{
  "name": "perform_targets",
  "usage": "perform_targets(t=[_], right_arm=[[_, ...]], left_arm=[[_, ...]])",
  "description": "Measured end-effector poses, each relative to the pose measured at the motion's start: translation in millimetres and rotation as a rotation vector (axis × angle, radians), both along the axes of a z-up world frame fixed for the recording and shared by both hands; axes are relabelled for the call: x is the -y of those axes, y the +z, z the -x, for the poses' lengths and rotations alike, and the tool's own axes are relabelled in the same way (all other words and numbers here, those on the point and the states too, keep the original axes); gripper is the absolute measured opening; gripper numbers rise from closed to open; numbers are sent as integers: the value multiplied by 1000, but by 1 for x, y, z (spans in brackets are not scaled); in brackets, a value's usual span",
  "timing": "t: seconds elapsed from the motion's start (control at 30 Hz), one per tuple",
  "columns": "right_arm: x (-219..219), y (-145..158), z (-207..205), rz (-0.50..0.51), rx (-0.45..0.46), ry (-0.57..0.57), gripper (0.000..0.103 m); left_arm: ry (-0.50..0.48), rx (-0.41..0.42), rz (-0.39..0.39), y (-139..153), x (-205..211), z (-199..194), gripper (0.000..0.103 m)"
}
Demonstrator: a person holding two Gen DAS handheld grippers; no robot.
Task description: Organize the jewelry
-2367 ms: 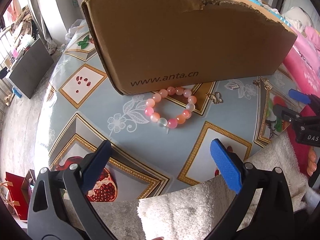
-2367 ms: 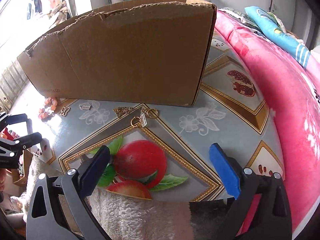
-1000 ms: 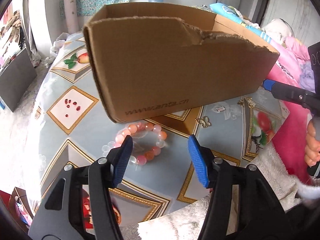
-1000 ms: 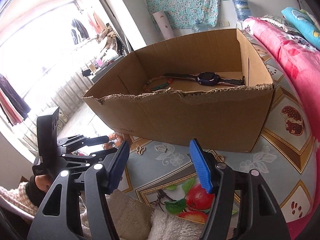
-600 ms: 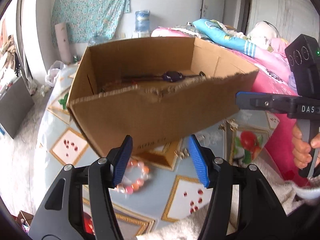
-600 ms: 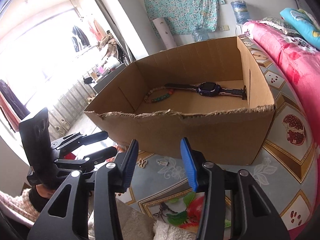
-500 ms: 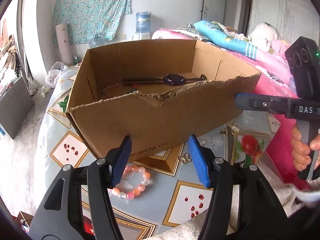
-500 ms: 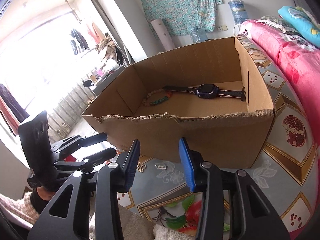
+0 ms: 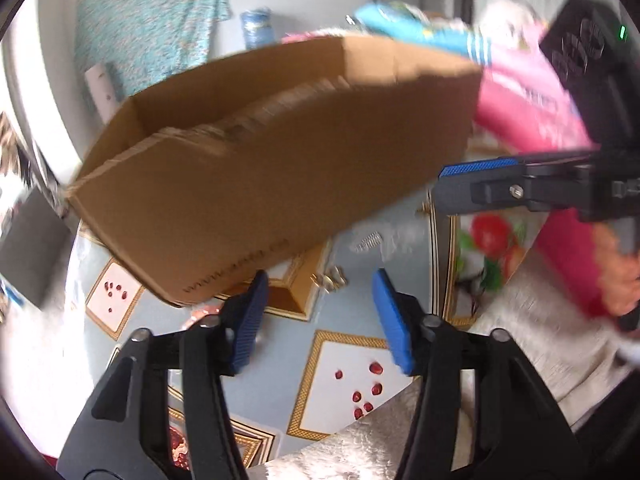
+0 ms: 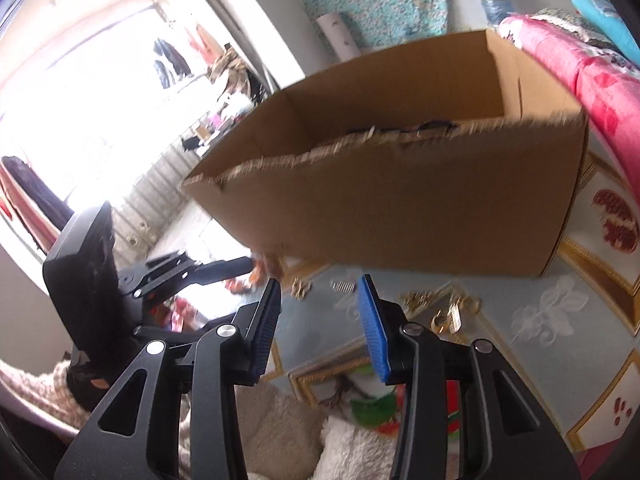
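An open cardboard box [image 9: 280, 180] stands on the patterned table [image 9: 352, 352]. My left gripper [image 9: 320, 276] hovers in front of it with its jaws closing and nothing pressed between them. A gold butterfly charm [image 9: 330, 280] lies on the cloth just beyond the tips, with a silver charm [image 9: 368, 242] further right. The pink bead bracelet [image 9: 200, 316] is mostly hidden behind the left finger. My right gripper [image 10: 320, 282] is open and empty, short of the butterfly charm [image 10: 300, 289] and silver charm [image 10: 343, 287]. Gold earrings [image 10: 444, 316] lie to their right. A dark watch [image 10: 432, 125] peeks over the box [image 10: 420, 208] rim.
Pink bedding [image 10: 608, 80] runs along the table's right side. White fluffy fabric [image 10: 352, 448] covers the near edge under both grippers. In the left wrist view the right gripper [image 9: 480, 172] and the hand holding it [image 9: 616, 276] reach in from the right. Both views are blurred.
Both grippers' jaws have narrowed. The left view has rolled and swung right, so the bracelet slid behind the left finger. The right view has dipped, hiding most of the box's inside.
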State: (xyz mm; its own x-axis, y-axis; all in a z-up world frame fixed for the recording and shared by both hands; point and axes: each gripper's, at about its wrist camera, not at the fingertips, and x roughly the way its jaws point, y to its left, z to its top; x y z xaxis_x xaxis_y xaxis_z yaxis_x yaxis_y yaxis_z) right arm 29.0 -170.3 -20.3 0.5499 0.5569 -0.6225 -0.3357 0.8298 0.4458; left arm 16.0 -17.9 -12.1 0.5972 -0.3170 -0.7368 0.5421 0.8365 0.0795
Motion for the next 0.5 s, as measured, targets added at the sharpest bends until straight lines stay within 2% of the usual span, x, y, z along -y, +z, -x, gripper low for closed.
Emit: perform_targets(t=[0.2, 0.3, 0.5], right_arm=[[-5, -17, 11, 29, -46, 29, 39], [-6, -22, 13, 21, -64, 33, 39], [-7, -24, 14, 13, -67, 39, 39]], left_arm=[[-17, -27, -23, -6, 6, -11, 37], [-26, -48, -32, -10, 8, -20, 29], [-47, -59, -43, -13, 8, -26, 28]])
